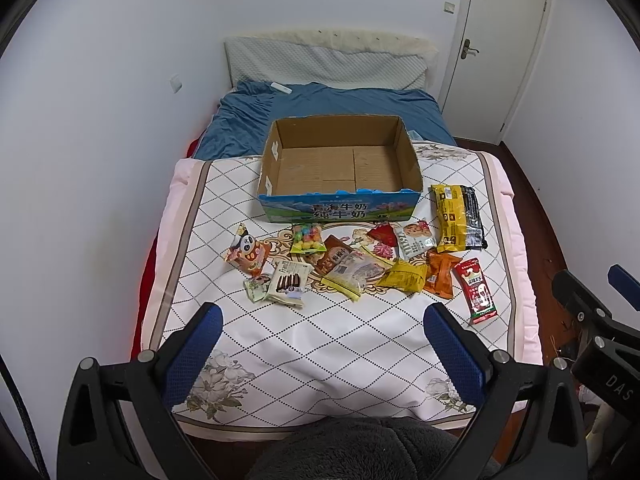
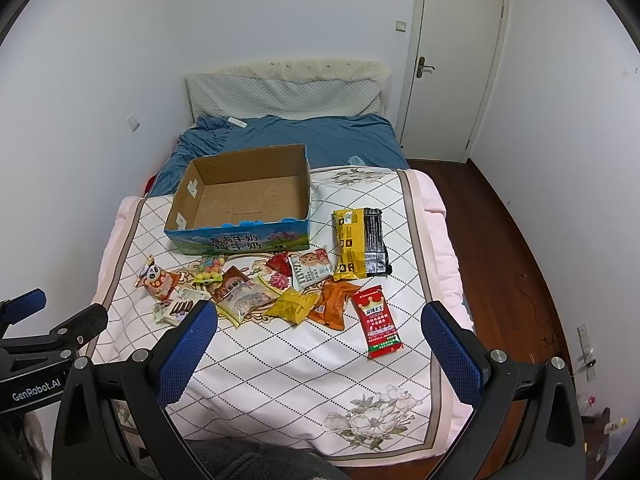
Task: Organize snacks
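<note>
An empty cardboard box with a blue printed front stands on the quilt past the snacks. Several snack packets lie in a loose row before it: a panda bag, a yellow bag, an orange bag, a red stick pack and a large yellow-black pack. My left gripper hangs open above the quilt's near part. My right gripper is open too, short of the packets. Neither holds anything.
The white diamond-pattern quilt covers the near half of the bed; blue bedding and a pillow lie behind. A white wall runs on the left, a closed door and wooden floor on the right.
</note>
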A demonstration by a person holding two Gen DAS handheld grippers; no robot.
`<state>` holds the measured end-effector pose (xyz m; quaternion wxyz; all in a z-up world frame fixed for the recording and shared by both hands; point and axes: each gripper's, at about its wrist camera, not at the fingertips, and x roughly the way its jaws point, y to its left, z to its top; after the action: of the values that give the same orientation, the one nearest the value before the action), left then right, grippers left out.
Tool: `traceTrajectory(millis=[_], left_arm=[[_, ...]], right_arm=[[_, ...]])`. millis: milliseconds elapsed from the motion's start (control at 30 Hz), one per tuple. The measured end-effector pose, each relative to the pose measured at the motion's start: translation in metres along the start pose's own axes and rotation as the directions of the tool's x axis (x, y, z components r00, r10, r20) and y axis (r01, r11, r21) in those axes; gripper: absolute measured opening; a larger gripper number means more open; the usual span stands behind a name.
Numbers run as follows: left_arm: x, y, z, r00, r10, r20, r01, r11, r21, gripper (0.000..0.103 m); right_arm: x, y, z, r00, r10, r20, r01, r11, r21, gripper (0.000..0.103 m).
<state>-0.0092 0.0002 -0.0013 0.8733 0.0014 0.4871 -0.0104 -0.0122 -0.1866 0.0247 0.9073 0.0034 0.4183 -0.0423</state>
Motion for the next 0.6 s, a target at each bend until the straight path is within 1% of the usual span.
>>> traceTrajectory(millis=[600], left_arm=[[-0.010, 0.004, -0.001, 1.000, -0.012, 0.018, 0.012, 1.000, 0.003, 0.103]], right_arm=[[-0.006, -0.001, -0.003, 1.000, -0.005, 0.006, 0.005, 1.000, 0.003, 0.103]])
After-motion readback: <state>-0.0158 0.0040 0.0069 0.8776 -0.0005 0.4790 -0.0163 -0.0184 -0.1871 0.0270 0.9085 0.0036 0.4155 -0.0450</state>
